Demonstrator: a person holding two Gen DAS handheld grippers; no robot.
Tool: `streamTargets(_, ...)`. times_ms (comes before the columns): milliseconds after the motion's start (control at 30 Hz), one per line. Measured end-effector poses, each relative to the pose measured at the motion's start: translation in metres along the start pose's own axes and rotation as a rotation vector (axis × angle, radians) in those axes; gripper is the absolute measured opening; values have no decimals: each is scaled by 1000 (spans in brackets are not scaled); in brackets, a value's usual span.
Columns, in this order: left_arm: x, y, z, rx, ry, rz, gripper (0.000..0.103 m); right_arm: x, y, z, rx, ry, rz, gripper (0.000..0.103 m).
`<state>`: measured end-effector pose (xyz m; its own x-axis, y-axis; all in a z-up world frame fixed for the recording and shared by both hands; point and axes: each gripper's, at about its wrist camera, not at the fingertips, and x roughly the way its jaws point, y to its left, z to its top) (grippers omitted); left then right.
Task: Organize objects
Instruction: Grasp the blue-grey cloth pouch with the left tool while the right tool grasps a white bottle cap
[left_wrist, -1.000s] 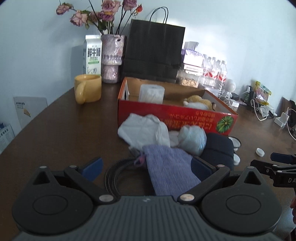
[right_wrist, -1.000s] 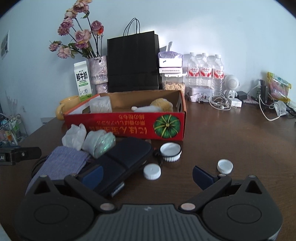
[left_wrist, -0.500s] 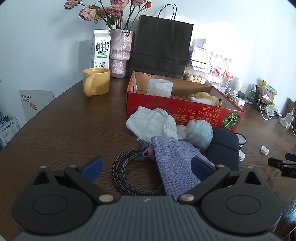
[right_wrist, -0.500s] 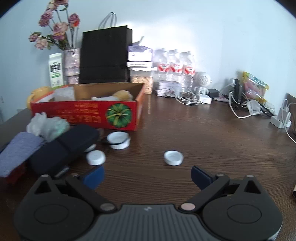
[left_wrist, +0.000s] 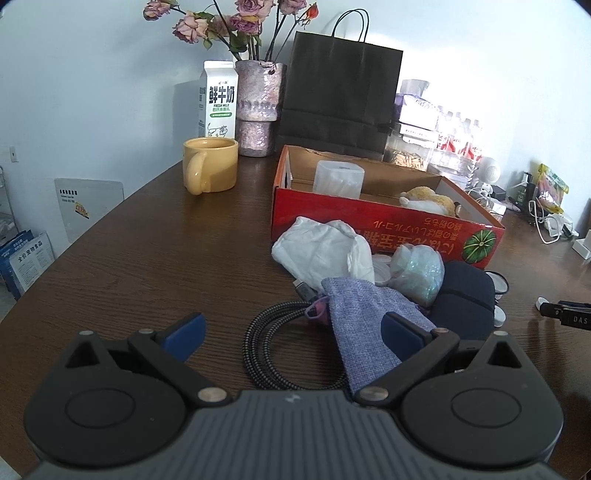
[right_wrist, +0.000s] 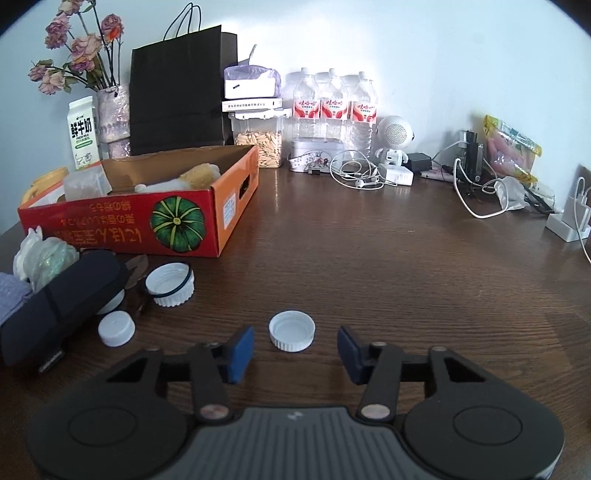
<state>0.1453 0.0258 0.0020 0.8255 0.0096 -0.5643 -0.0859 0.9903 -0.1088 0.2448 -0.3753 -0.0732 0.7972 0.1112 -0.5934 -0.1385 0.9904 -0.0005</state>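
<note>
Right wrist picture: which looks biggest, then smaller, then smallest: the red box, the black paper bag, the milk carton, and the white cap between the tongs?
1. red box
2. black paper bag, close to the box in looks, and it stands farther back, so that order is unsure
3. milk carton
4. white cap, looking only a little smaller than the carton because it lies nearest the camera

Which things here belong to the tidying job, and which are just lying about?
Job: right gripper open around the white cap; cardboard box; grey pouch; coiled cable; dark case.

Lying about: yellow mug, milk carton, black bag, water bottles, earphones.
</note>
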Motion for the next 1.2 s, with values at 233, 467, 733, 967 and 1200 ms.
streamTargets(233, 3, -11, 0, 20, 29, -41, 103, 8, 3, 2, -12, 5, 30, 27)
streamTargets(467, 10, -38, 2, 69, 51, -106, 103, -4, 13, 0, -18, -64, 29, 27)
streamTargets(733, 29, -63, -1, 120, 125, -128, 103, -21, 42, -3, -59, -147, 60, 27)
streamTargets(967, 40, -75, -2, 141, 155, -110, 103, -32, 62, -6, -75, -200, 98, 27)
streamTargets(1200, 45, -75, -4, 118, 166, -94, 103, -36, 67, -7, -90, -208, 112, 27)
